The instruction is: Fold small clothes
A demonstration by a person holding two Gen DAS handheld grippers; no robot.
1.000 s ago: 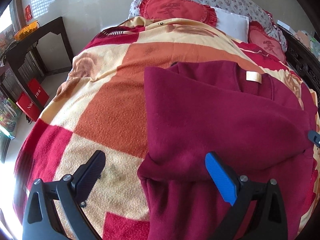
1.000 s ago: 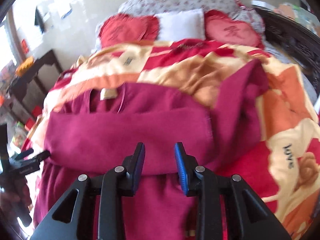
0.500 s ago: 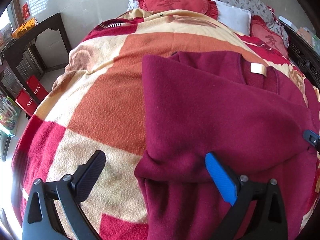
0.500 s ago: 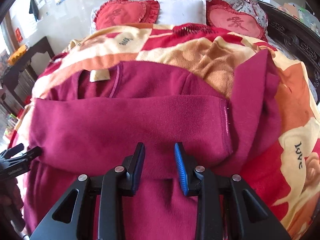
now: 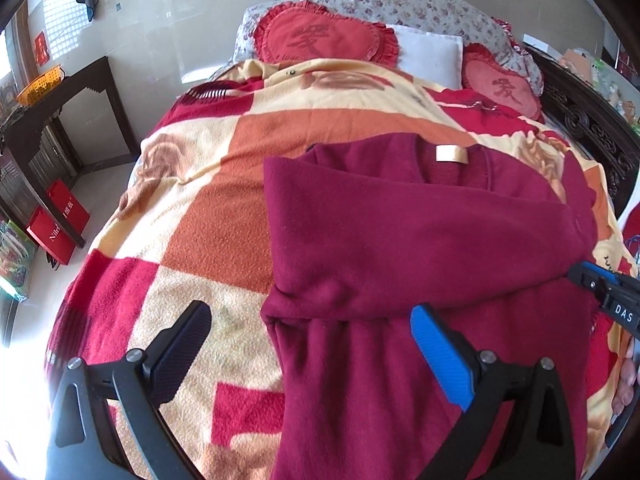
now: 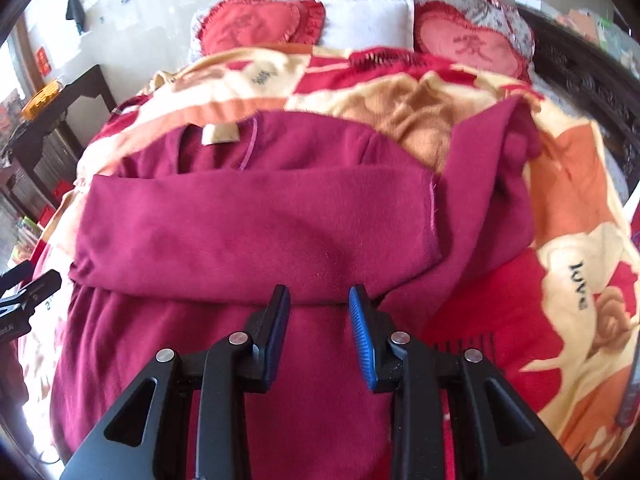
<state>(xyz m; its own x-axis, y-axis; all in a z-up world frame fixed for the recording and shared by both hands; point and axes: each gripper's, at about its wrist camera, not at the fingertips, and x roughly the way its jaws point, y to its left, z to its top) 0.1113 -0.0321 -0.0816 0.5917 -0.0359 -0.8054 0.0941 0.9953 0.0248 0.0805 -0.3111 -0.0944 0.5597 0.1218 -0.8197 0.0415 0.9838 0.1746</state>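
A maroon sweater [image 5: 400, 232] lies on the bed, neck label [image 5: 451, 155] at the far end. One sleeve [image 6: 256, 224] is folded across the chest; the other sleeve [image 6: 492, 184] lies bunched out to the right. My left gripper [image 5: 312, 340] is open wide above the sweater's left edge, with nothing between its fingers. My right gripper [image 6: 319, 318] hovers over the lower edge of the folded sleeve, its jaws a narrow gap apart and gripping nothing. Each gripper shows at the edge of the other's view: the right gripper [image 5: 604, 292] and the left gripper [image 6: 28, 292].
A red, orange and cream fleece blanket [image 5: 224, 200] covers the bed. Heart-shaped red cushions [image 5: 324, 40] and a white pillow [image 5: 432, 54] lie at the head. A dark carved bed frame [image 5: 592, 136] runs along the right. A dark wooden table [image 5: 60, 92] and red bags [image 5: 60, 220] stand on the left.
My left gripper has drawn back and upward from the sweater, so more of the bed head shows. The right gripper has shifted slightly. The sweater lies as before.
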